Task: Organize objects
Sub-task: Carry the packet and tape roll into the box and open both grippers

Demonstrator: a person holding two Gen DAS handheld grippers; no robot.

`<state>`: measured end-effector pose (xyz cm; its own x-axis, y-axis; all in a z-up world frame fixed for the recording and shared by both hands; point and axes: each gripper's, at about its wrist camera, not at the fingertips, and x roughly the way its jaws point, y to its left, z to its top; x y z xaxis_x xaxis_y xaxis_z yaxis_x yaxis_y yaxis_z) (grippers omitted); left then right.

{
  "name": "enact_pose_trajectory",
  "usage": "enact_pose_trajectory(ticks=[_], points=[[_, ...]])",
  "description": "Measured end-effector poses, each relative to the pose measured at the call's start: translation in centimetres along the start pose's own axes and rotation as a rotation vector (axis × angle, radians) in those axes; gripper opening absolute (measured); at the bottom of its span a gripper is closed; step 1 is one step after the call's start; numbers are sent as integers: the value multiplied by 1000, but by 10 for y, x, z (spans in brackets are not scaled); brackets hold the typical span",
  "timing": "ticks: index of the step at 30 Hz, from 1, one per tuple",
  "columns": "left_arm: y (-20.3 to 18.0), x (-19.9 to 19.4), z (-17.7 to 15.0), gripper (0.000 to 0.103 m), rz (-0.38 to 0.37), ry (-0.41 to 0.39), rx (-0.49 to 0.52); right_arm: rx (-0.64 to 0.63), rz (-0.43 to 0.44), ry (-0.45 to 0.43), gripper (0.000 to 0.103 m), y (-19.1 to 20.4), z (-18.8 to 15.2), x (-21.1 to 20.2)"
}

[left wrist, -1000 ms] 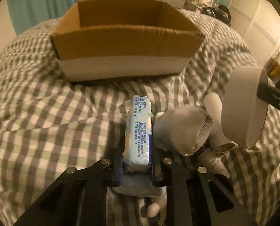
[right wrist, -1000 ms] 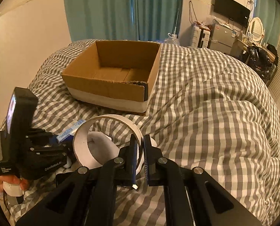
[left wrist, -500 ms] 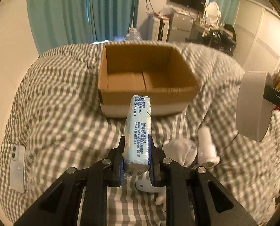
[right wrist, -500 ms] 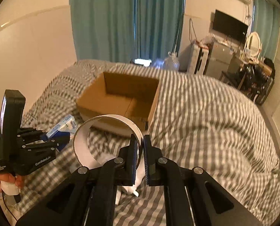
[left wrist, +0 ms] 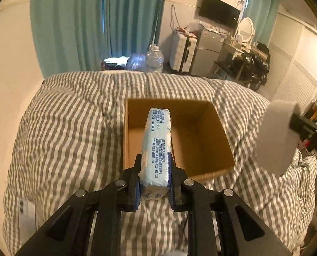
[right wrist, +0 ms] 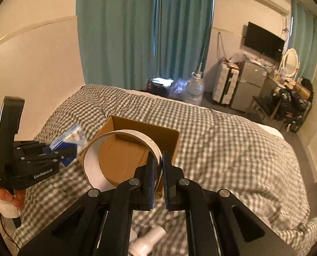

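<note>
Two items are held aloft at once, and neither has been let go. Clamped in the left gripper [left wrist: 154, 183] is a pale blue tissue pack [left wrist: 157, 147], pinched at its near end and pointing out over the cardboard box [left wrist: 203, 136], which is seen open and, as far as its floor shows, empty. The right gripper [right wrist: 157, 181] is closed on the thin wall of a white tape roll [right wrist: 120, 160], the ring hanging left of the jaws with the cardboard box framed through it. The box itself is parked on the checked duvet [left wrist: 68, 128]. Nothing is judged to be packed yet, so the task is reckoned at an early stage: two drops are pending. More is left below, too; a white cylindrical object [right wrist: 147, 239] can be made out on the duvet under the right gripper, blurred, and a white phone [left wrist: 27, 213] lies on the bedding at far left
</note>
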<state>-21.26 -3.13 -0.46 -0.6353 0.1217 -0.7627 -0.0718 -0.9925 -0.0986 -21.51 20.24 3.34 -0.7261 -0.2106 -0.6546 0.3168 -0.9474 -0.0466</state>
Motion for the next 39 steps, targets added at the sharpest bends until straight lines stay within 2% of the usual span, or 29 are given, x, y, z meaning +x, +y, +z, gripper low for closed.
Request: enact_pose_trajectory(ticks=[6, 12, 15, 22, 29, 30, 31, 34, 35, 36, 37, 39], points=[[-1, 39, 24, 20, 48, -26, 68, -21, 7, 40, 6, 7, 14, 69], [3, 86, 26, 20, 39, -9, 67, -26, 7, 77, 6, 5, 10, 132], [-1, 100, 21, 20, 78, -30, 114, -39, -1, 90, 6, 6, 0, 150], [3, 126, 12, 20, 58, 15, 92, -53, 1, 132, 6, 2, -19, 180], [2, 131, 4, 21, 28, 33, 96, -26, 41, 138, 8, -1, -27, 177], [-1, 130, 3, 22, 16, 39, 90, -20, 42, 137, 14, 0, -26, 174], [1, 128, 1, 24, -1, 47, 79, -17, 35, 133, 24, 1, -26, 170], [4, 117, -2, 36, -17, 44, 56, -17, 15, 97, 43, 5, -27, 154], [4, 112, -2, 46, -17, 37, 56, -13, 21, 85, 46, 5, -27, 147], [3, 108, -1, 53, -15, 29, 59, -10, 22, 81, 53, 5, -25, 143], [2, 102, -1, 56, -11, 20, 61, -10, 22, 80, 60, 6, -24, 138], [0, 91, 1, 68, 1, 9, 67, -17, 18, 67, 63, 7, -22, 126]])
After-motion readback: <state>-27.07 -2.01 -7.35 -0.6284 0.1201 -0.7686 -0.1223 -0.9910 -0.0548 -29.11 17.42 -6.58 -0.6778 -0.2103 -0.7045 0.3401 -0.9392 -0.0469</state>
